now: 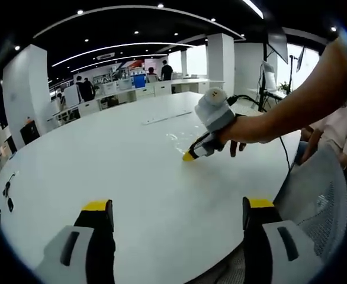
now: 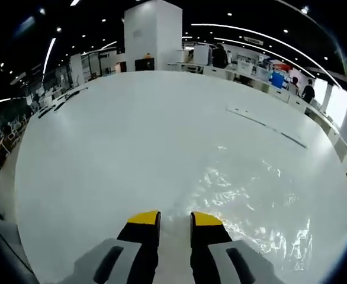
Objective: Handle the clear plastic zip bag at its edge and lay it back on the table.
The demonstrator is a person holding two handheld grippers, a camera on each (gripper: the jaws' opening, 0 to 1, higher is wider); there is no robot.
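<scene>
Hand (image 1: 235, 137) outstretched, right gripper (image 1: 189, 155) tip-down on zip bag (image 2: 244, 201)

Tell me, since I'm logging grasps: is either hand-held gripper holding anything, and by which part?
The right hand-held gripper sits at the near edge of the clear bag with a gap between its jaws; a grip can't be confirmed. The left hand-held gripper holds nothing.

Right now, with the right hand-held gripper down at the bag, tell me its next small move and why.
Probably close the right hand-held gripper on the bag edge. Its jaws stand slightly apart, low on the table, with the bag's near edge running up between them, and the bag lies flat. The left hand-held gripper hangs wide open, back from the bag, so the pinch looks like the right one's.
</scene>
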